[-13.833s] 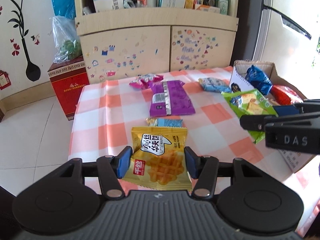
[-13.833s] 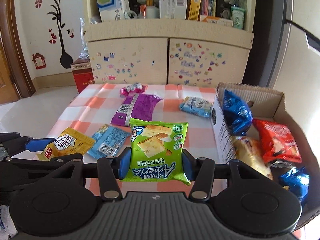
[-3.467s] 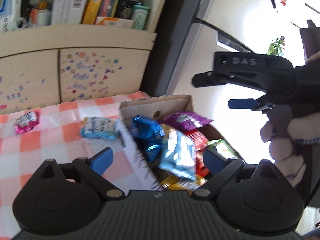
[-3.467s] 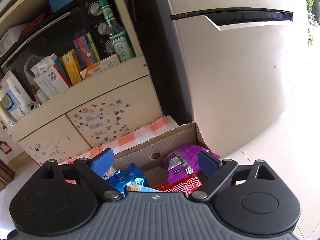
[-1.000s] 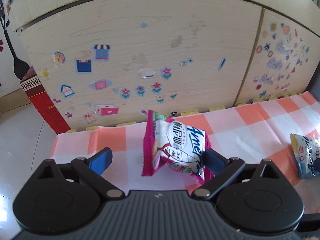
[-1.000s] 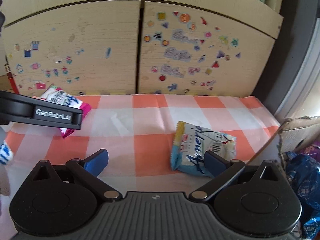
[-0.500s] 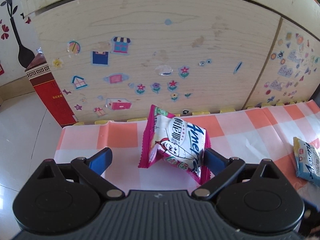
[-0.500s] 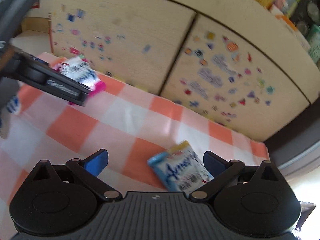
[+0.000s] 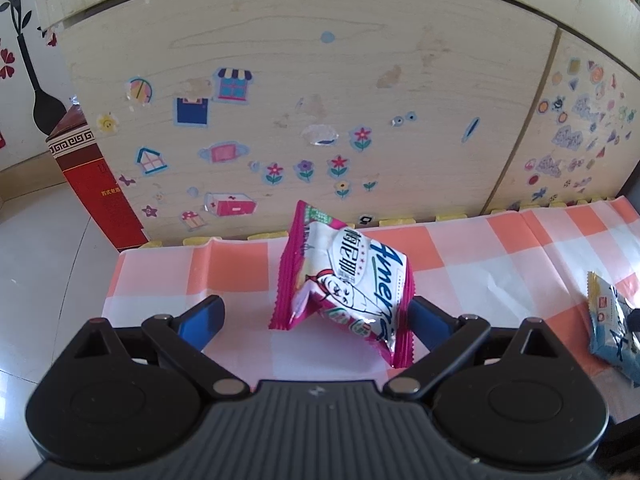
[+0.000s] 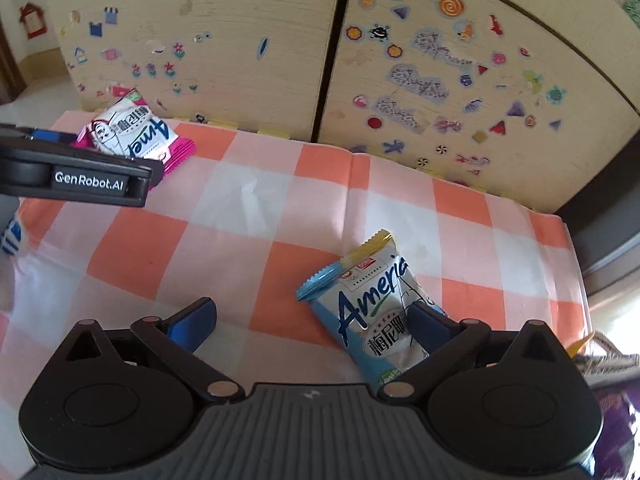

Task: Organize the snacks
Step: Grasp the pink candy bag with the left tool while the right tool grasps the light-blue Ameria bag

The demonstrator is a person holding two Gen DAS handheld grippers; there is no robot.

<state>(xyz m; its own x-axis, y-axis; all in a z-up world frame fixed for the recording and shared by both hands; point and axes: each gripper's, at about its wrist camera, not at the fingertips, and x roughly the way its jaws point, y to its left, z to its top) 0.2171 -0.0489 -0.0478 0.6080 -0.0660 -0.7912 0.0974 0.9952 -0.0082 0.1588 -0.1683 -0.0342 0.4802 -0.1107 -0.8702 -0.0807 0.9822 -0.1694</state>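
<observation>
A pink and white snack packet (image 9: 344, 284) lies on the checked tablecloth (image 9: 248, 264), between the wide-apart blue fingers of my left gripper (image 9: 316, 320), which is open around it. The right finger's tip is close to the packet's right edge. In the right wrist view, a light blue snack packet (image 10: 372, 304) lies just inside the right finger of my open right gripper (image 10: 310, 322). The pink packet (image 10: 132, 132) and the left gripper's body (image 10: 80, 178) show at far left there. The blue packet (image 9: 612, 332) also sits at the left wrist view's right edge.
A wooden cabinet (image 9: 320, 100) covered in stickers stands right behind the table's far edge. A red box (image 9: 96, 184) stands on the tiled floor at left. A cardboard box corner (image 10: 604, 356) with a purple packet (image 10: 616, 420) sits at the right wrist view's lower right.
Both grippers stay open. The right gripper has come lower and nearer to the blue packet, which now lies by its right finger. The left gripper has hardly moved around the pink packet.
</observation>
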